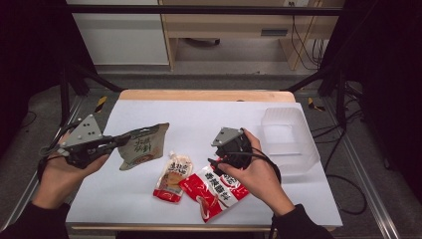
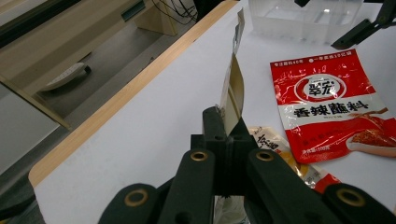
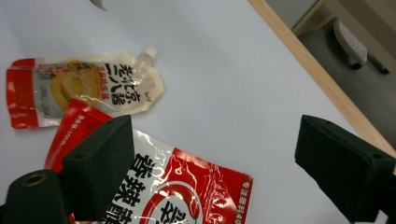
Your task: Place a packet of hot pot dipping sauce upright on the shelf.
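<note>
Nearest the high camera, the red sauce packet (image 1: pixel 214 191) lies flat at the front of the white worktop (image 1: pixel 199 117), touching a cream spouted pouch (image 1: pixel 172 177) just beside it. Directly above the red packet hovers the right gripper (image 3: pixel 212 172), its fingers (image 3: pixel 100 161) spread wide and empty. Off to the left, the left gripper (image 1: pixel 130 135) has its fingers clamped tight on the edge of a brown pouch (image 1: pixel 144 147), held lifted above the worktop. A clear plastic bin (image 1: pixel 288 137) sits at the right. Judging by this, packets are being gathered for the bin; next, the brown pouch must travel across, or the right gripper must descend and close.
</note>
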Demonstrator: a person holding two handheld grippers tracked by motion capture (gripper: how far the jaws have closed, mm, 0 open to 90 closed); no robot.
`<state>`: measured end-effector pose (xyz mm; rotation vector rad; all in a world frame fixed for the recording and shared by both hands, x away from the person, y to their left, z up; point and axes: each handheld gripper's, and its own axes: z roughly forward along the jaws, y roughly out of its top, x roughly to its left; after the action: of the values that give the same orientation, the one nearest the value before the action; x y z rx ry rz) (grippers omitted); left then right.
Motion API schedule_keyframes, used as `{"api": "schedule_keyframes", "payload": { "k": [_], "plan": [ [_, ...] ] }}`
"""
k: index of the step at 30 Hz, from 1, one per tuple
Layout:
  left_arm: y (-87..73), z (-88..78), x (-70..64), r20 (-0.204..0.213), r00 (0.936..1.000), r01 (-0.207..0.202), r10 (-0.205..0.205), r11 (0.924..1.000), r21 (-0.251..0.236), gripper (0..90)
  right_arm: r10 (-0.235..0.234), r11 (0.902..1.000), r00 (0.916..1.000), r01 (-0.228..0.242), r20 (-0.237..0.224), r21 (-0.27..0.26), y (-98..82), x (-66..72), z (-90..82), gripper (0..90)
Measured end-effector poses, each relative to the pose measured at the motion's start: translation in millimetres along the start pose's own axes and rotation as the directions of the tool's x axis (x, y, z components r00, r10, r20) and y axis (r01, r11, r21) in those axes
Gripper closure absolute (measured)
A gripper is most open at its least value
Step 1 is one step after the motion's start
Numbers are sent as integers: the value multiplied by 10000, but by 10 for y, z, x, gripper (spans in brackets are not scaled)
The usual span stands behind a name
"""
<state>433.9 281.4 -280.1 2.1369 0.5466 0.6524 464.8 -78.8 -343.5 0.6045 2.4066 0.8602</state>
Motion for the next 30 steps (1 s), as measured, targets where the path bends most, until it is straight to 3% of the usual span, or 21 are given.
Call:
{"api": "schedule_keyframes", "payload": {
  "k": [3, 8, 16, 21, 25, 30],
  "plan": [
    [30, 67, 8, 155, 9999, -6, 6, 10000, -11, 900, -266, 9996, 9996, 265, -38, -102, 153, 1, -118, 144],
    [63, 154, -1, 491, 9988, 27, -19, 9999, -160, 900, -547, 9985, 9985, 547, 102, 27, 252, -27, -187, 166],
    [142, 276, -91, 847, 9962, -195, 199, 9998, -58, 900, -874, 9960, 9954, 880, -396, 135, 395, -76, -224, 184],
    [179, 345, -151, 1144, 9928, -357, 358, 9994, -32, 900, -1304, 9909, 9875, 1327, -884, 204, 508, -66, -232, 224],
    [211, 405, -217, 1431, 9884, -521, 515, 9986, -1, 900, -1800, 9826, 9760, 1842, -1223, 238, 605, -25, -211, 255],
    [245, 497, -288, 1746, 9824, -672, 668, 9977, -32, 900, -1887, 9805, 9710, 1947, -1467, 281, 640, -22, -146, 299]
  ]
}}
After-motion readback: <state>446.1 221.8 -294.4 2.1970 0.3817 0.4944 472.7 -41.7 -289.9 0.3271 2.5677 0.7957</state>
